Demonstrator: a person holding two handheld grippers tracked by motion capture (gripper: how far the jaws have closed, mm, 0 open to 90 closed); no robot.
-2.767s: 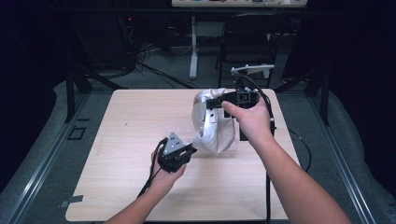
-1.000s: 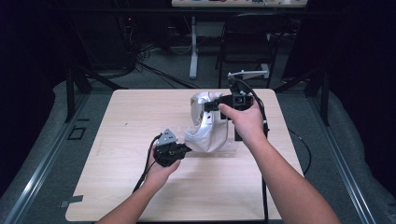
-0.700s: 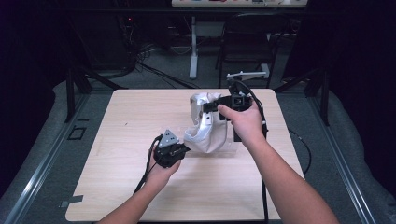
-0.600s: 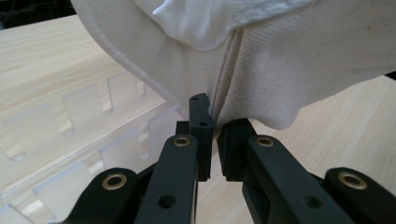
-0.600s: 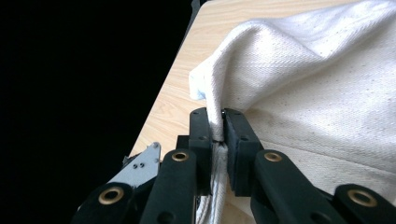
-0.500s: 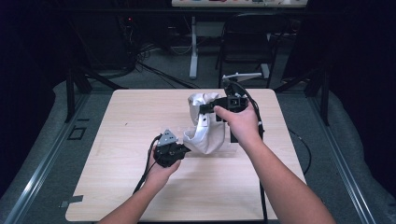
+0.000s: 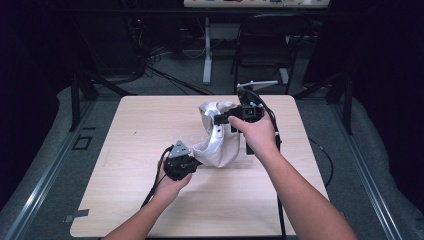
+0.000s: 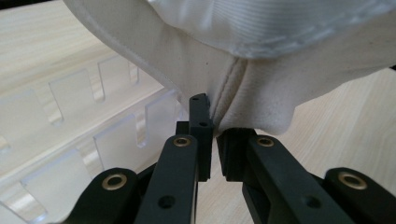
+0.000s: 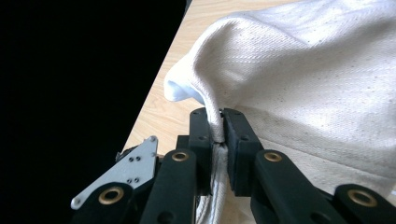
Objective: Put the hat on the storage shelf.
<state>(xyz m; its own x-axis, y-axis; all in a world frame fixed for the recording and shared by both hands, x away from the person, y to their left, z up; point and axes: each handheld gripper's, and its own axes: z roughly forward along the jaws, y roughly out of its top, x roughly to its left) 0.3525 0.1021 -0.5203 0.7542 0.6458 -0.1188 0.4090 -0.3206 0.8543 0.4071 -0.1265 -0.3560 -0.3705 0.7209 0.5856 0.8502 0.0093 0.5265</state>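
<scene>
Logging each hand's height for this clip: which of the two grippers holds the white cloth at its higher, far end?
The right gripper: its fingers pinch the white cloth at the raised far end, while the left gripper grips the low near edge by the table.

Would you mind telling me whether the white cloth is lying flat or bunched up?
Bunched up: the white cloth rises in a rumpled mound, pinched by the left tool and right tool.

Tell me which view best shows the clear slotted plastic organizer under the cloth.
The left gripper view: the clear slotted organizer lies on the table left of the left gripper, whose jaws pinch the white cloth bag. In the high view, the bag covers that spot. The right gripper view shows the bag's fabric instead.
</scene>
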